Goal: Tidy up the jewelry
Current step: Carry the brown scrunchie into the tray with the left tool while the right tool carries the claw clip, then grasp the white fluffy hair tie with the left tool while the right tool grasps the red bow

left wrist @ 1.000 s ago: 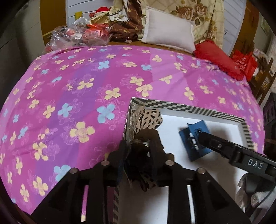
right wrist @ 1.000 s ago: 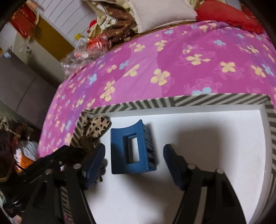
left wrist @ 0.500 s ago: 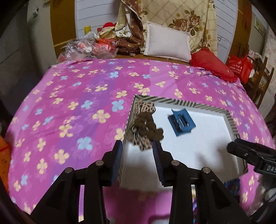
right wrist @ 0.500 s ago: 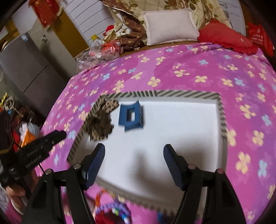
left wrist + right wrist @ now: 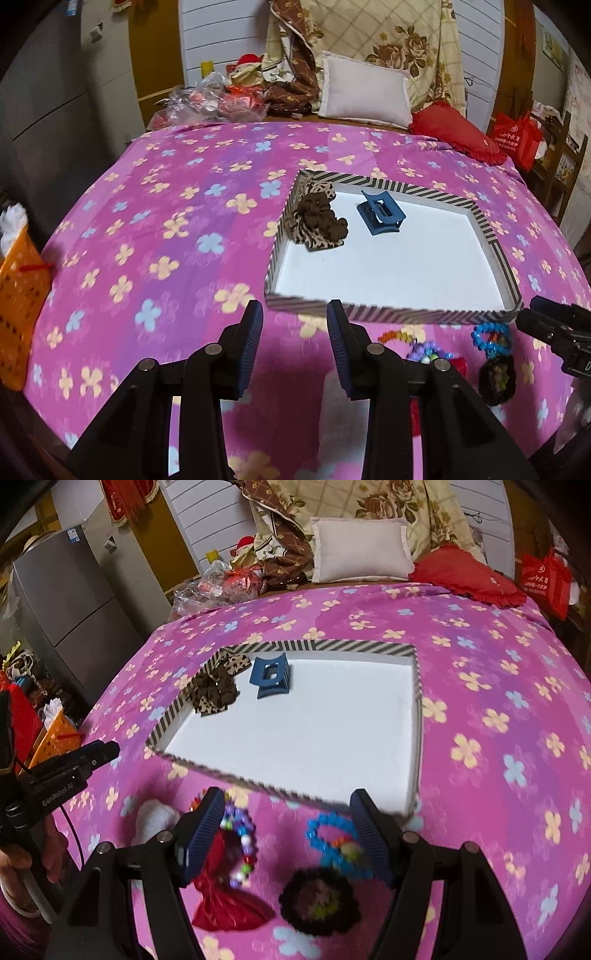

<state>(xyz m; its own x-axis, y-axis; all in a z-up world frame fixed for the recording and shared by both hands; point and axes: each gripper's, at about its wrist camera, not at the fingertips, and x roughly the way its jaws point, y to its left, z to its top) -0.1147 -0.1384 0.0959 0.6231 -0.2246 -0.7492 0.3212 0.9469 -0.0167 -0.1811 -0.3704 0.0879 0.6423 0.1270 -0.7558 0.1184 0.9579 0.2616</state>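
Left tongs (image 5: 294, 339) stand partly open and empty, jaws having just opened. Right tongs (image 5: 286, 834) stand wide, empty. Leopard scrunchie (image 5: 316, 221) and blue hair claw (image 5: 380, 216) lie in the striped tray (image 5: 388, 314) on the bed (image 5: 166, 221). Bead bracelets (image 5: 332, 842) lie outside, near its front edge.

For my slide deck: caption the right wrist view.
Open right tool above beaded bracelets; blue hair claw already in striped tray.

A bed under a pink flowered cover (image 5: 177, 206) fills the room. At its far end lie a white pillow (image 5: 364, 90), a red cushion (image 5: 456, 131) and a cream rose-patterned quilt (image 5: 384, 33) against a white slatted wall (image 5: 221, 33). A grey refrigerator (image 5: 70, 602) stands far left.
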